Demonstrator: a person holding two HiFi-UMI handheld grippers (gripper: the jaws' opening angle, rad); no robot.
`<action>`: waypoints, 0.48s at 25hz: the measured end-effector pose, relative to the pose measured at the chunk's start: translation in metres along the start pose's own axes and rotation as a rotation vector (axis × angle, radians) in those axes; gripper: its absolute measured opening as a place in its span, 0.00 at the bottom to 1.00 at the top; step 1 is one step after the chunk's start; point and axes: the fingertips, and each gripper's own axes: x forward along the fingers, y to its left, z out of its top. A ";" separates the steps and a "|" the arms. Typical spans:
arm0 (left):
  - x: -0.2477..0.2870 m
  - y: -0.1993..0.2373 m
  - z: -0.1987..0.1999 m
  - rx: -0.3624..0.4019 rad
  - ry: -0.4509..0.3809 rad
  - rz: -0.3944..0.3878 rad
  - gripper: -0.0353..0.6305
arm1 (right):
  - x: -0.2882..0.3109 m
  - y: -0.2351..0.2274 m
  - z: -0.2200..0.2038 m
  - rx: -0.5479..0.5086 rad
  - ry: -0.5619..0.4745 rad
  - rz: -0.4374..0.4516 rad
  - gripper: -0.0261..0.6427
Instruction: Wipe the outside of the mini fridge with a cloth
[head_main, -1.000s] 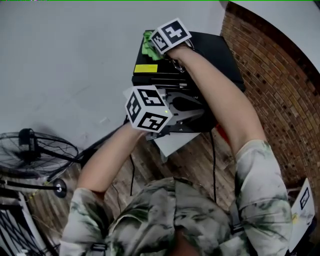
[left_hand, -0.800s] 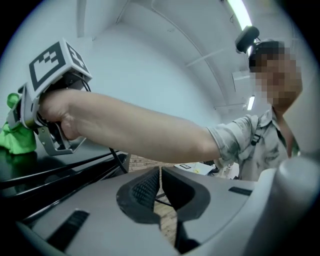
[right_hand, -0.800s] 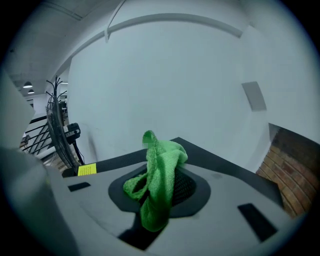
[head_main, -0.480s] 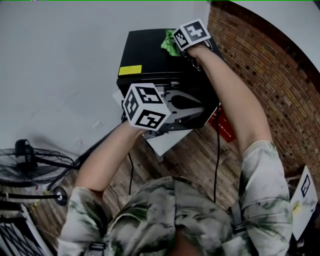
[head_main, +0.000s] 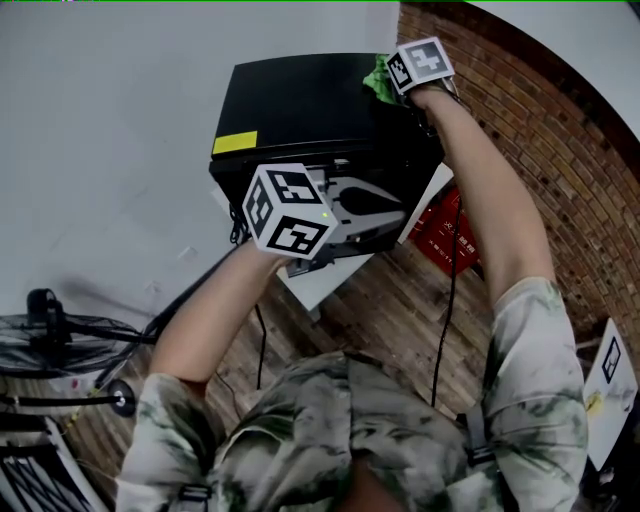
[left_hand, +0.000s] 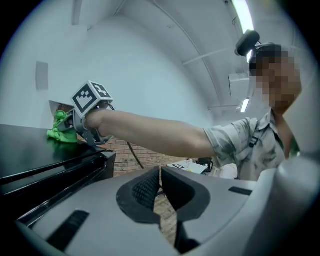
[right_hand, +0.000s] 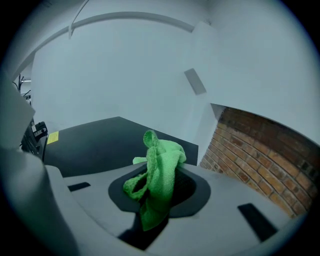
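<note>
- Right gripper (head_main: 388, 78) has travelled across the top of the mini fridge (head_main: 310, 110): one second ago it was at the rear left of the top, near the yellow label (head_main: 234, 142), and it now sits at the rear right corner, next to the brick wall (head_main: 540, 130).
- Cloth (head_main: 377, 75): green, carried along with the right gripper, and resting on the fridge top at that corner.
- Right gripper view: the fingers of the right gripper (right_hand: 156, 200) are clamped on the cloth (right_hand: 161, 167). The cloth bunches upward out of the grip, with one tail hanging below. The black fridge top (right_hand: 100, 142) and its yellow label (right_hand: 52, 137) lie beyond it.
- Left gripper (head_main: 398, 216): has kept its place at the front upper edge of the fridge, above the wooden floor (head_main: 400, 310).
- Left gripper view: the fingers of the left gripper (left_hand: 160, 189) are drawn together to a narrow slit with nothing between them. The fridge top (left_hand: 25, 145) runs off to the left, and the cloth (left_hand: 61, 131) shows at its far end.
- Red pack (head_main: 445, 235): now in view on the floor just beside the fridge's right side.
- Fan (head_main: 50, 340): stands at the lower left, well apart from the fridge.
</note>
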 end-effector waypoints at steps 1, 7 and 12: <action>0.002 0.000 0.000 -0.001 -0.001 0.000 0.09 | -0.002 -0.009 -0.003 0.000 0.005 -0.018 0.18; 0.008 0.002 0.001 -0.008 -0.013 0.011 0.09 | -0.007 -0.031 0.000 -0.001 0.000 -0.070 0.18; 0.005 0.006 0.003 -0.014 -0.020 0.039 0.09 | 0.004 0.018 0.052 -0.058 -0.074 0.025 0.18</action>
